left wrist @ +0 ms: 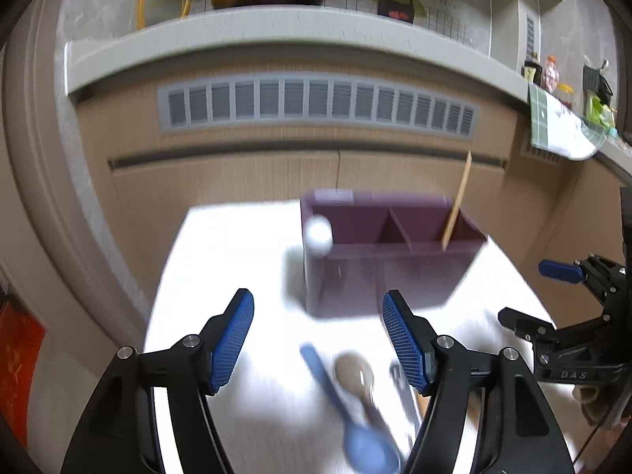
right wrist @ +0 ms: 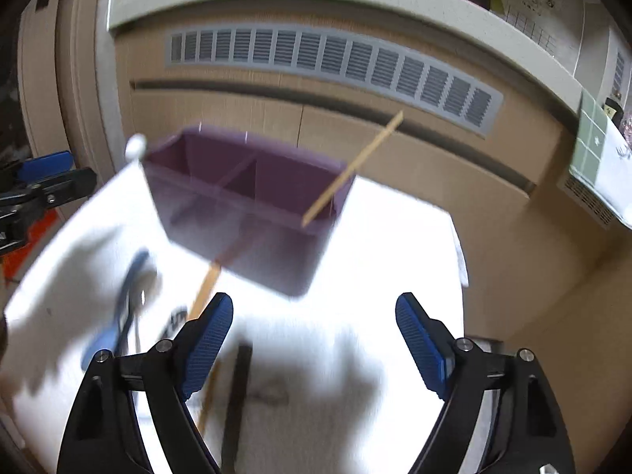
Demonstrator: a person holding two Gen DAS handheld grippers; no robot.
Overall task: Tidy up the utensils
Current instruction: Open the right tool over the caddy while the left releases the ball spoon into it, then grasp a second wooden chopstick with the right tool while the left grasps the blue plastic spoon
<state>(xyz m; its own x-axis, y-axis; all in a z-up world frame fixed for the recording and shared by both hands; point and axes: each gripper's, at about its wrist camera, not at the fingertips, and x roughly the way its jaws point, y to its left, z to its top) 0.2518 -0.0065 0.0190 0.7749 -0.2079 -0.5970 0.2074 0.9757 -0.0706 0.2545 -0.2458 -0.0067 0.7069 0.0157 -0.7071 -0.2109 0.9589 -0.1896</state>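
Note:
A purple divided organizer box (left wrist: 395,268) stands on the white table (left wrist: 237,256); it also shows in the right wrist view (right wrist: 252,213). A wooden chopstick (left wrist: 457,201) leans in its right compartment, also seen in the right wrist view (right wrist: 351,170). A white spoon end (left wrist: 318,234) sticks up at the box's left corner. A blue spoon (left wrist: 347,407), a brown spoon (left wrist: 357,375) and a metal utensil (left wrist: 405,391) lie before the box. My left gripper (left wrist: 318,335) is open and empty above them. My right gripper (right wrist: 314,339) is open and empty. A dark stick (right wrist: 239,391) and a wooden chopstick (right wrist: 203,288) lie near it.
Wooden cabinets with a grey vent (left wrist: 316,104) stand behind the table under a grey counter (left wrist: 276,31). A cloth (left wrist: 553,126) hangs off the counter at right. The right gripper shows in the left wrist view (left wrist: 553,296). The table's far edge is just behind the box.

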